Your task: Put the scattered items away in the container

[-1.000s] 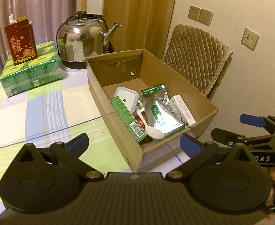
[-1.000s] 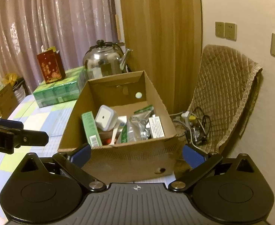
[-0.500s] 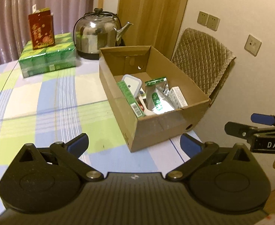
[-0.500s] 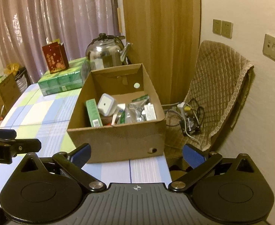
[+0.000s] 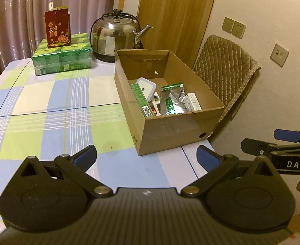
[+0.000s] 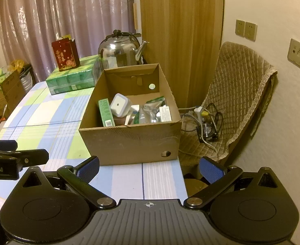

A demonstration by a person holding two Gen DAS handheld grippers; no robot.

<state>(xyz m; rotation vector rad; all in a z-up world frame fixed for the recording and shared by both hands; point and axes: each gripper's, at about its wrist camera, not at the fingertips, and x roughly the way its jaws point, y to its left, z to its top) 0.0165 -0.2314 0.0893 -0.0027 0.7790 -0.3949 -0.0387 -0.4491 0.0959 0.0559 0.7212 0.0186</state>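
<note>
Open brown cardboard box (image 5: 176, 126) sits at the checked tablecloth's (image 5: 47, 110) right edge. Inside the box: green carton (image 5: 141, 99) against its left wall, white square plug-in device (image 5: 146, 86) leaning on the carton, silver-and-green foil pouch (image 5: 171, 102) mid-box, white printed packet (image 5: 193, 102) toward the right wall. Left gripper (image 5: 146, 158) and right gripper (image 6: 148, 168) both hang short of the box's near wall, jaws spread wide, nothing between them. Steel kettle (image 5: 115, 35) stands behind the box.
</note>
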